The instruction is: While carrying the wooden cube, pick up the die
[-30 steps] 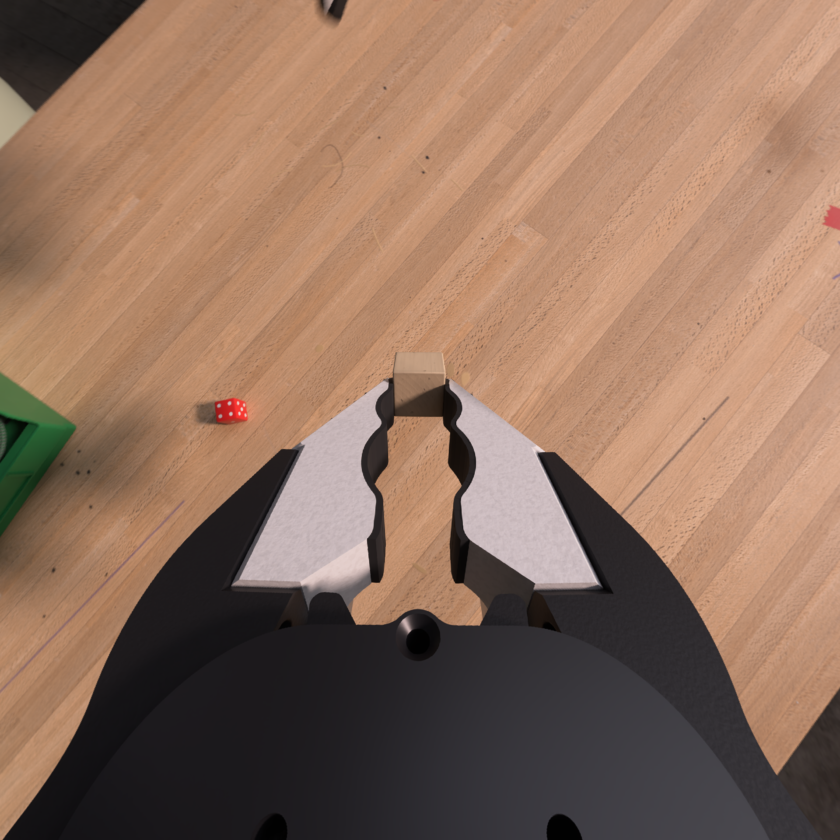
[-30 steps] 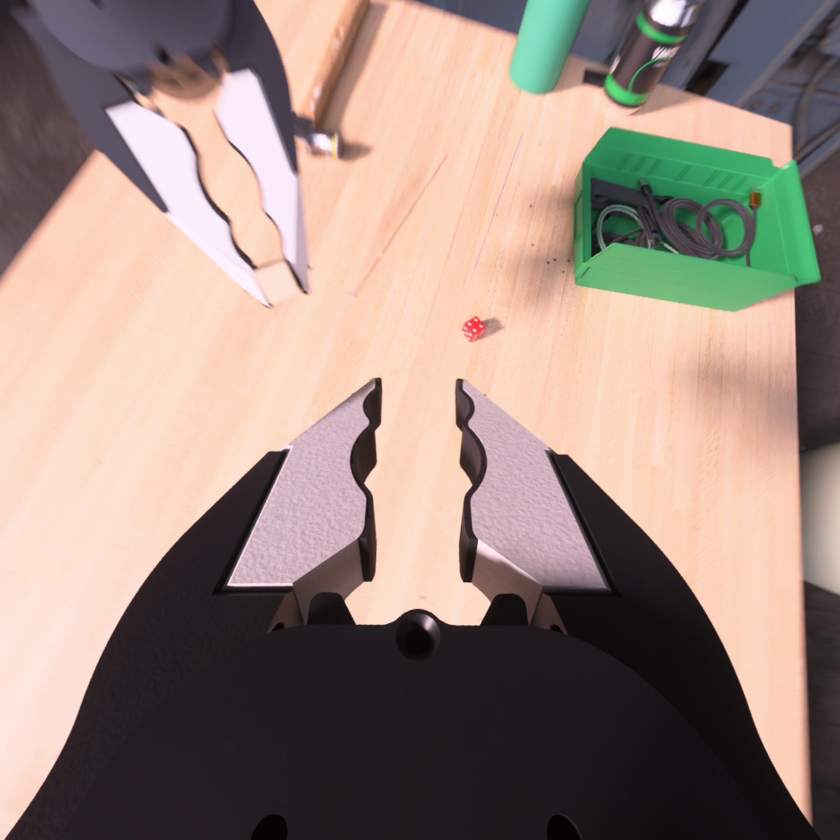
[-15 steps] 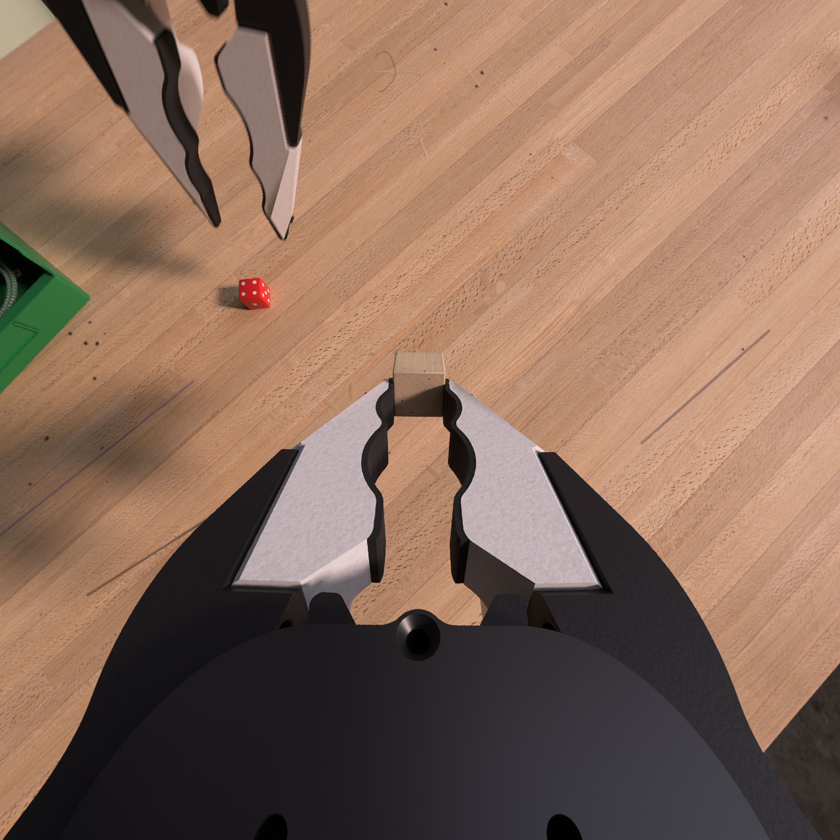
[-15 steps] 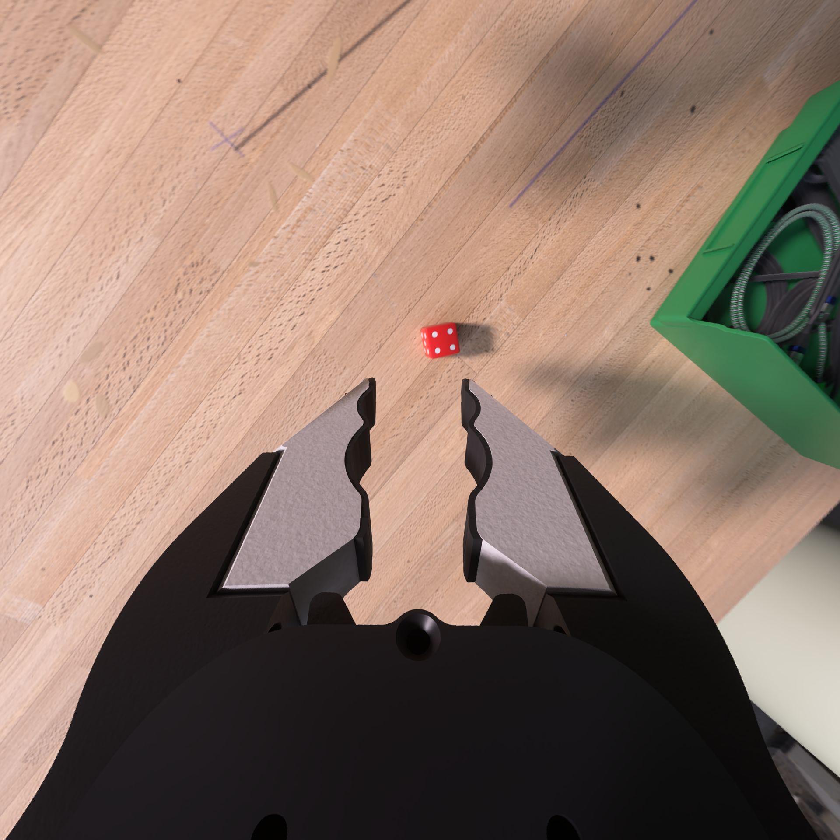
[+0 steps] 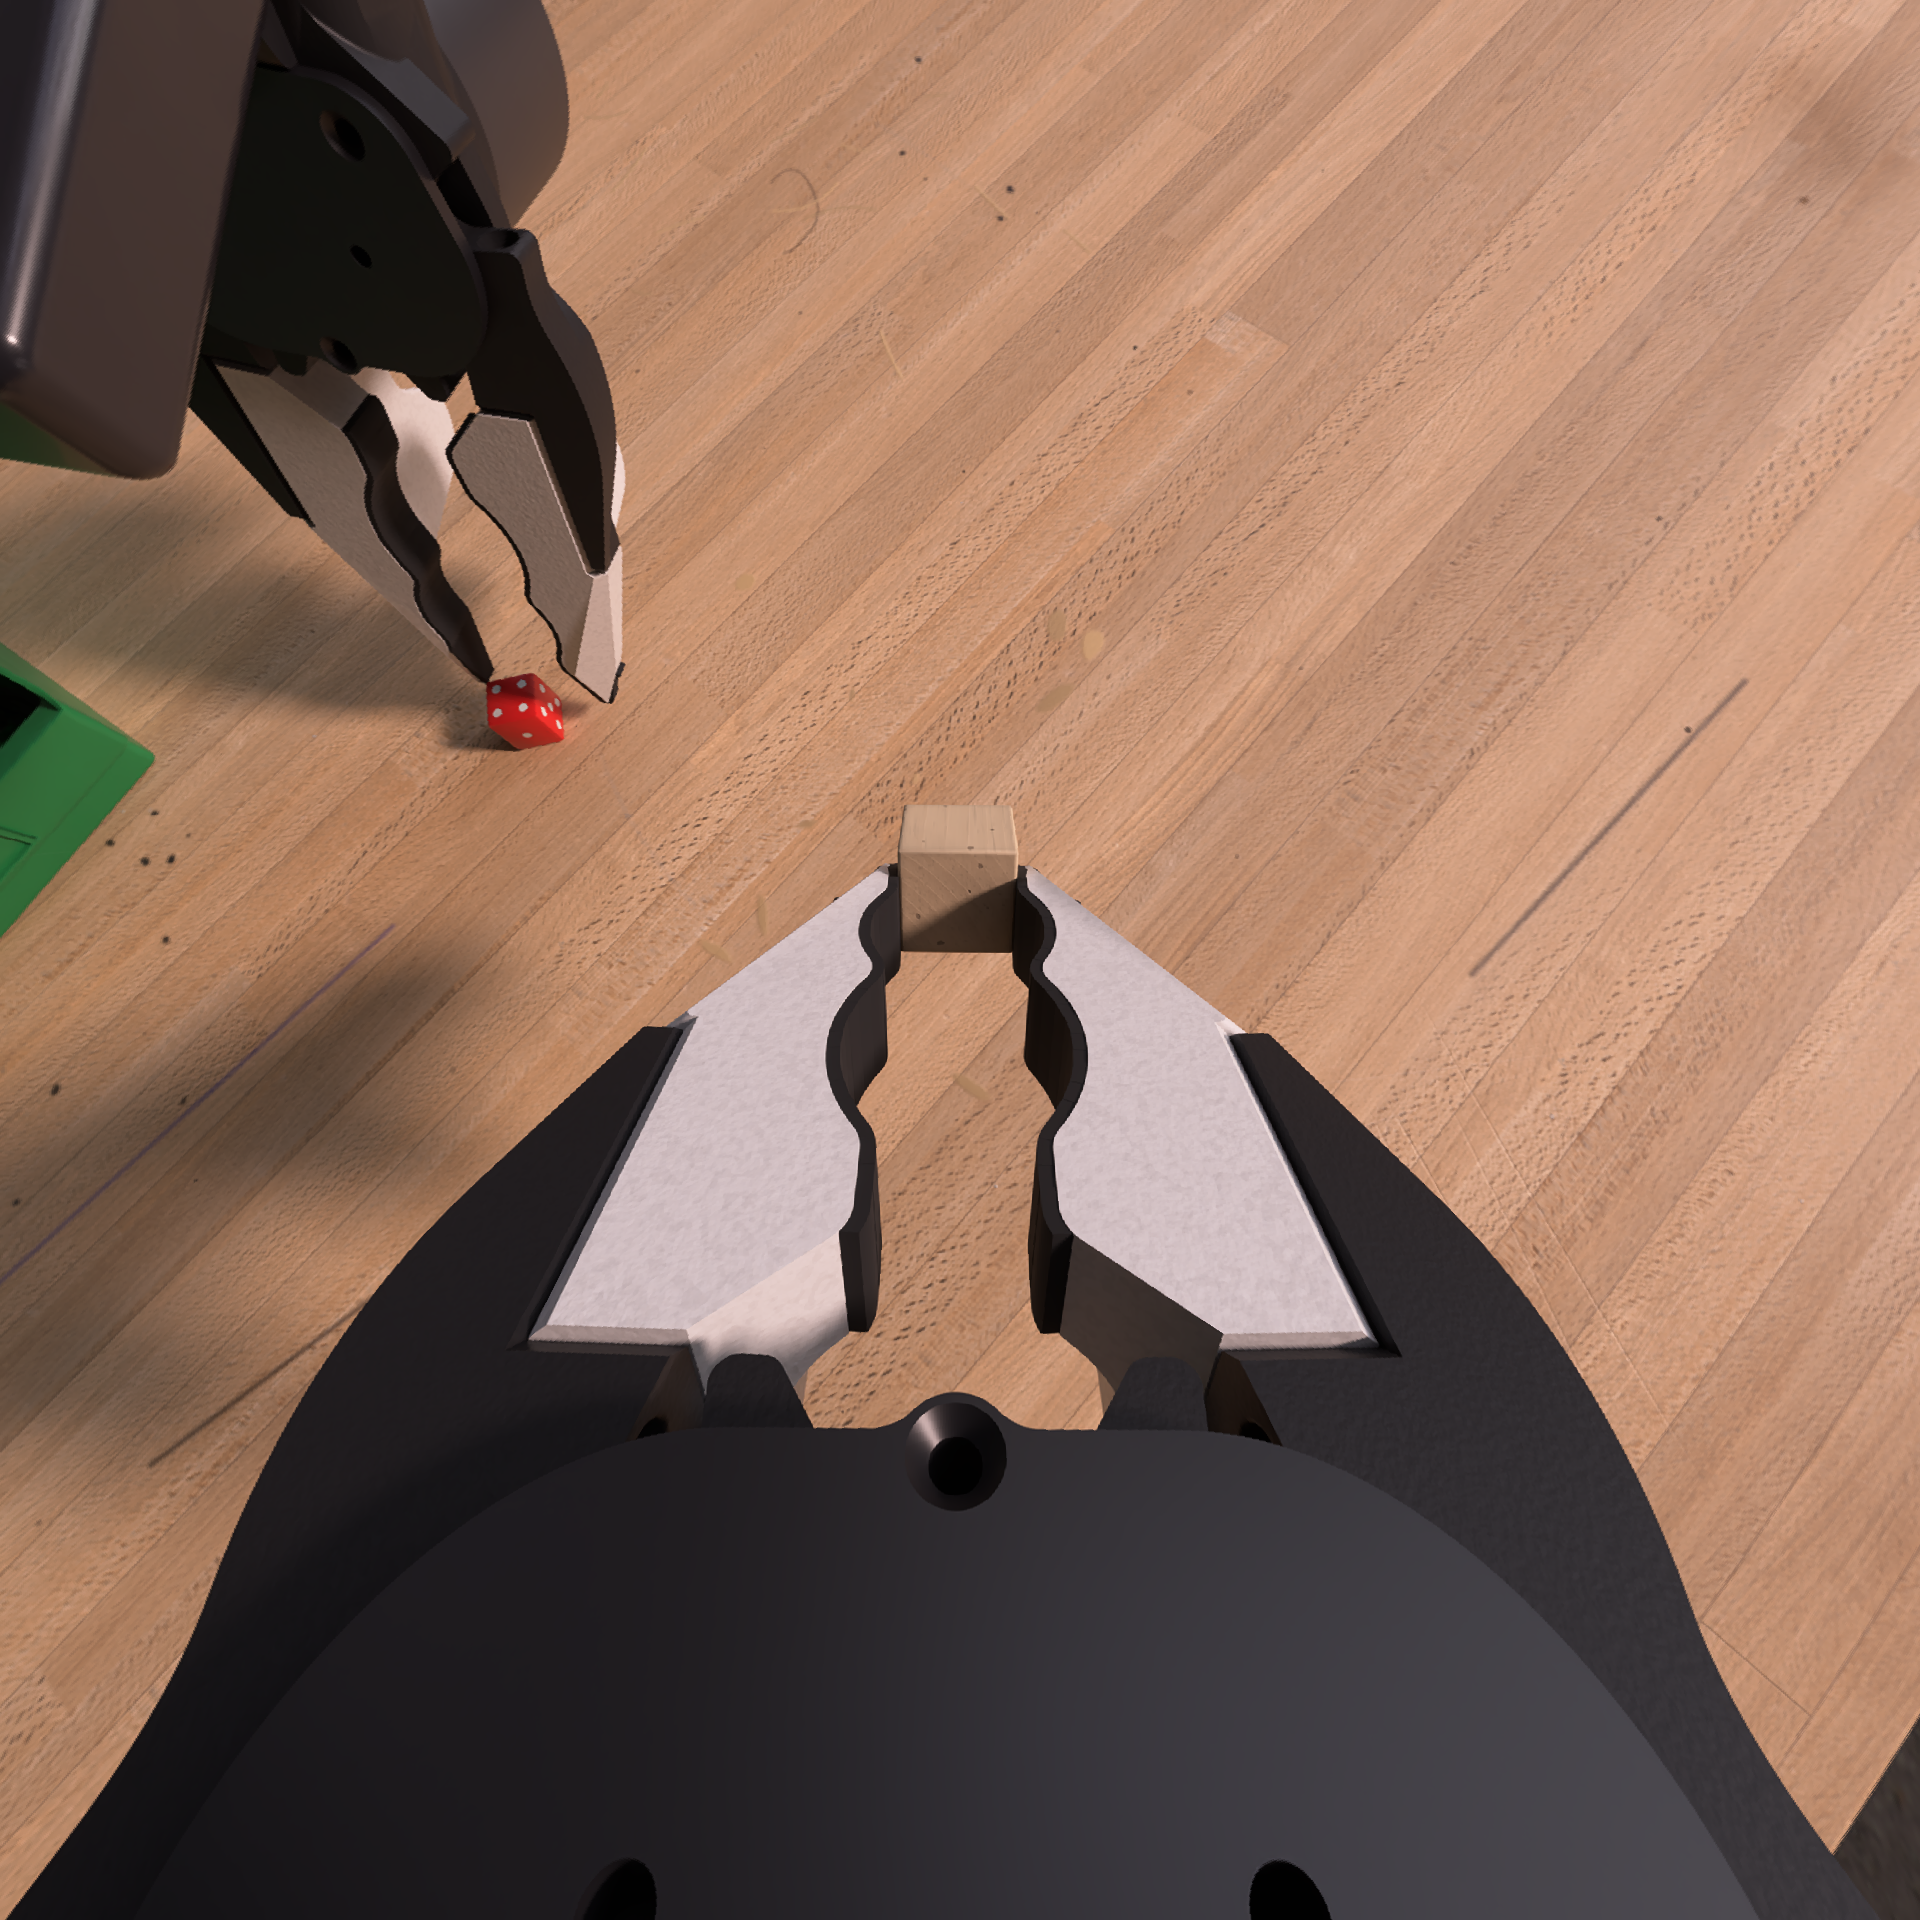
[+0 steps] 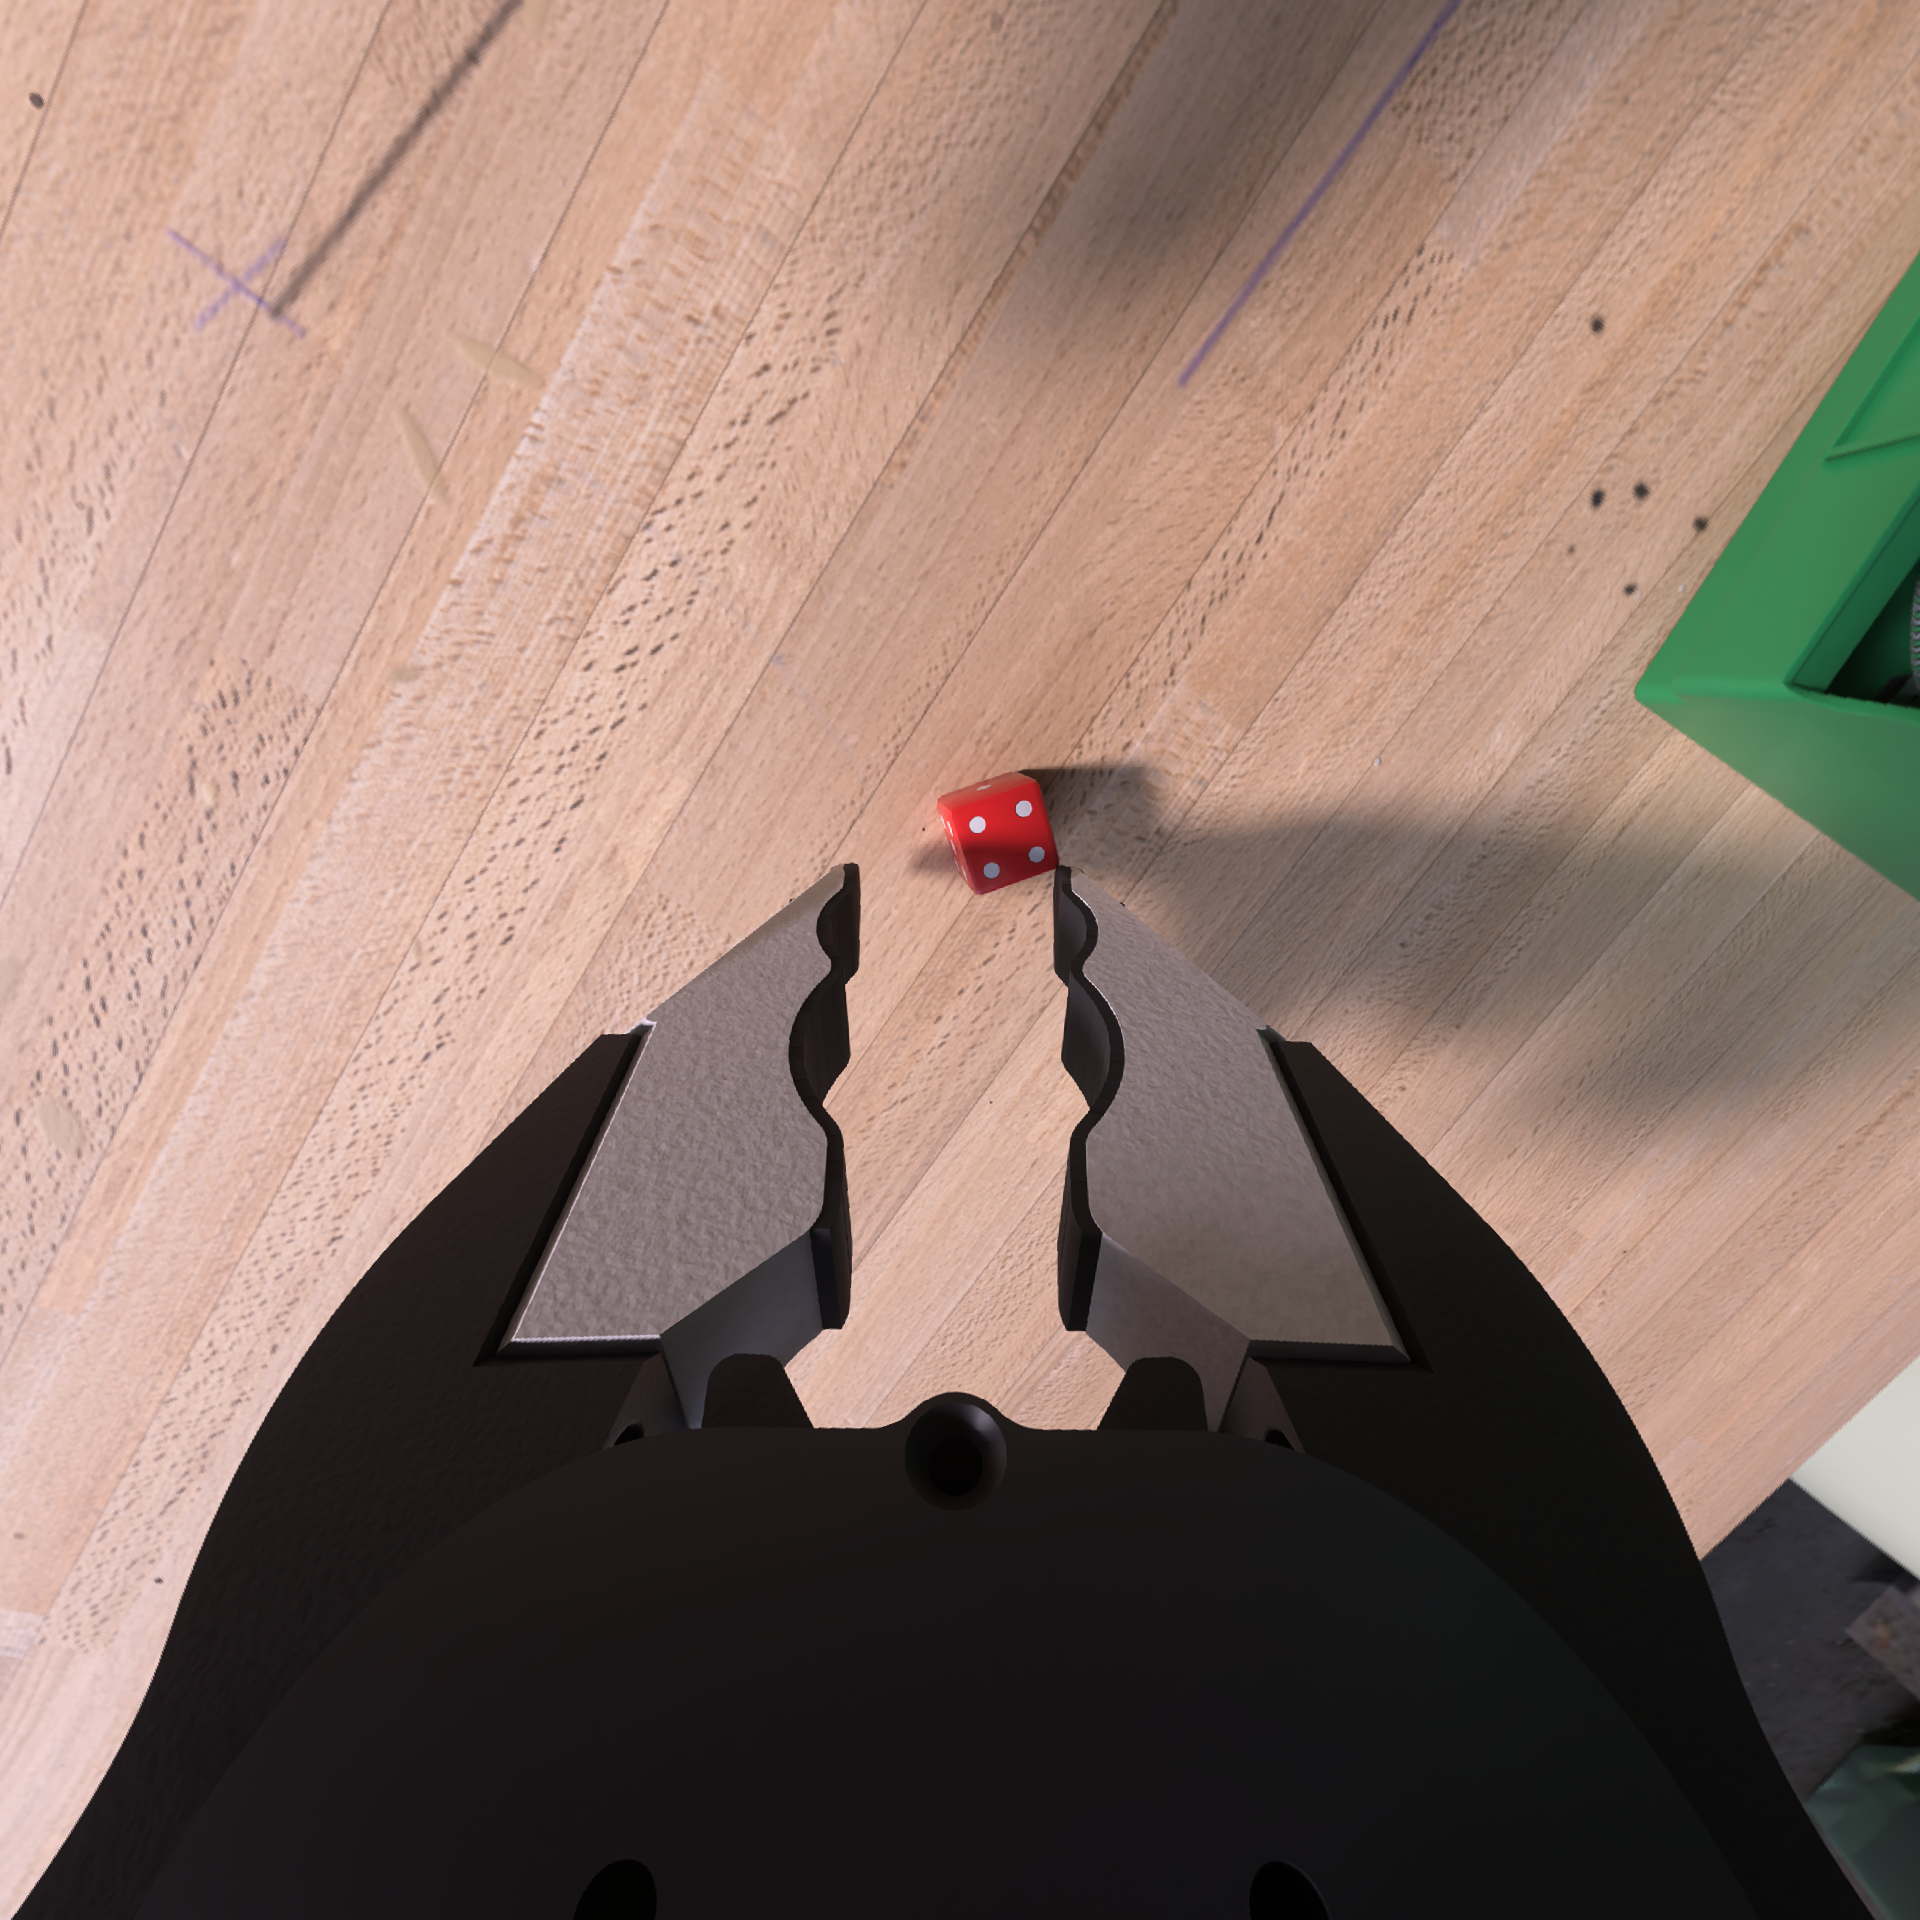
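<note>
While the left gripper (image 5: 957, 883) hangs above the wooden counter (image 5: 1351, 520), its jaws are clamped on the wooden cube (image 5: 956, 878), which sits pinched between the very tips with its pale top face showing and the rest of the gap behind it empty. Off to the left in the left wrist view, the right gripper (image 5: 551, 675) points steeply down at the counter, its jaws spread apart. The red die (image 5: 525, 711) with white pips lies on the counter right at those tips, tilted onto an edge or corner rather than flat.

Seen from the right wrist view, the right gripper (image 6: 956, 883) has its jaws parted with bare wood between them, and the die (image 6: 997, 831) sits just past the tips, nearer the right-hand finger (image 6: 1174, 1122). That fingertip looks to be touching the die's lower right corner, though the contact is too fine to be sure of. The left-hand finger (image 6: 717, 1122) stands clear of the die. A dark shadow stretches from the die toward the right.

At the edge of both views a green plastic bin (image 6: 1808, 665) rests on the counter, near the die but apart from it; in the left wrist view only its corner (image 5: 52, 790) shows. Thin pencil lines and a small crossed mark (image 6: 239, 283) are drawn on the wood, along with a few dark specks near the bin.
</note>
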`<action>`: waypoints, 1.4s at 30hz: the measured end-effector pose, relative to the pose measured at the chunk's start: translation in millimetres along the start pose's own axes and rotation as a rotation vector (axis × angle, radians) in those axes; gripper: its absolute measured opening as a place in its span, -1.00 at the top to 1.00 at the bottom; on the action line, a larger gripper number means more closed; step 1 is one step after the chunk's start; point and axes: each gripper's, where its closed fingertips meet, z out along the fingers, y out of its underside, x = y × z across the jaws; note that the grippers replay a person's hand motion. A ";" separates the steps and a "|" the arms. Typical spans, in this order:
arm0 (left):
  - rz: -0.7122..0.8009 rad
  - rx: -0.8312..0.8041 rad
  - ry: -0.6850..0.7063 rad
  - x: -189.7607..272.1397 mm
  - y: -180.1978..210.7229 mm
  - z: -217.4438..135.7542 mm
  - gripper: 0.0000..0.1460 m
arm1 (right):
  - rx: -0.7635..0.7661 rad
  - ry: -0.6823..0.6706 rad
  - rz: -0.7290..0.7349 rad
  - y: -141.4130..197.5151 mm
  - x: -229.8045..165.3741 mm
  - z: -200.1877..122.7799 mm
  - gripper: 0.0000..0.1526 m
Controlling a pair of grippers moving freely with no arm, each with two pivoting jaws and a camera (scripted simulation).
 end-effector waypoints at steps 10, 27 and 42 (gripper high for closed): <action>0.020 0.043 0.013 5.3 5.3 -6.5 0.72 | -0.139 -0.089 -0.310 -4.1 5.9 -3.2 0.53; 0.059 0.058 0.043 13.9 3.8 -1.7 0.73 | -0.229 -0.098 -0.382 1.7 10.6 3.8 0.59; 0.073 0.061 0.062 23.6 -0.5 -1.5 0.72 | -0.237 -0.177 -0.308 1.8 7.3 7.1 0.66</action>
